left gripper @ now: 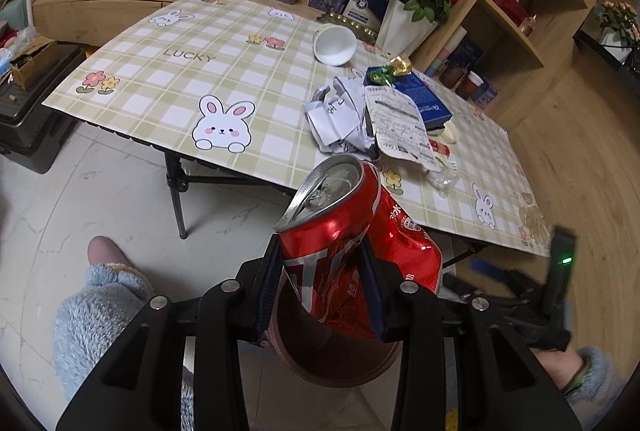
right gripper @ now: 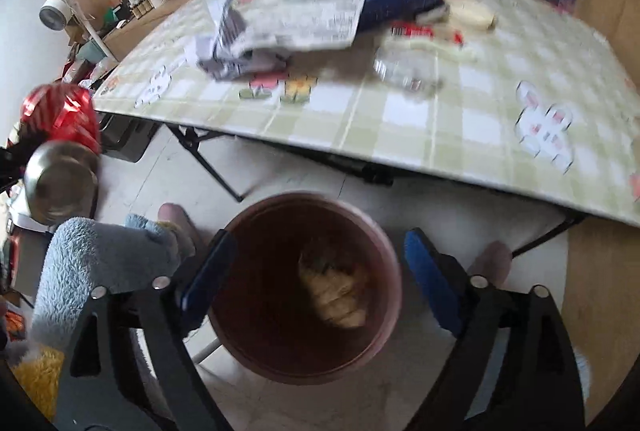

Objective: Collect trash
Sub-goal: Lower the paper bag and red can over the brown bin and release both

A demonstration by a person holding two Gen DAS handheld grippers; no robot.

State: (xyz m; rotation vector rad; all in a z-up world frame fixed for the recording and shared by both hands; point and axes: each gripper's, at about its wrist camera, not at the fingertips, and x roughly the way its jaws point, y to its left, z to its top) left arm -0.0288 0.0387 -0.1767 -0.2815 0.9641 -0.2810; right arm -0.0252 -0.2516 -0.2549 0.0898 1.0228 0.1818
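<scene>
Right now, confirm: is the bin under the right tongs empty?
No, the bin already holds a crumpled yellowish wad beneath the open right tongs.

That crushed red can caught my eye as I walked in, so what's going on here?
A person is clearing trash off the checked table. The left gripper is clamped on the crushed red drink can, held above the round brown bin on the floor. The right gripper hangs open over the bin, where a crumpled tan scrap lies. Crumpled white papers remain on the table.
</scene>
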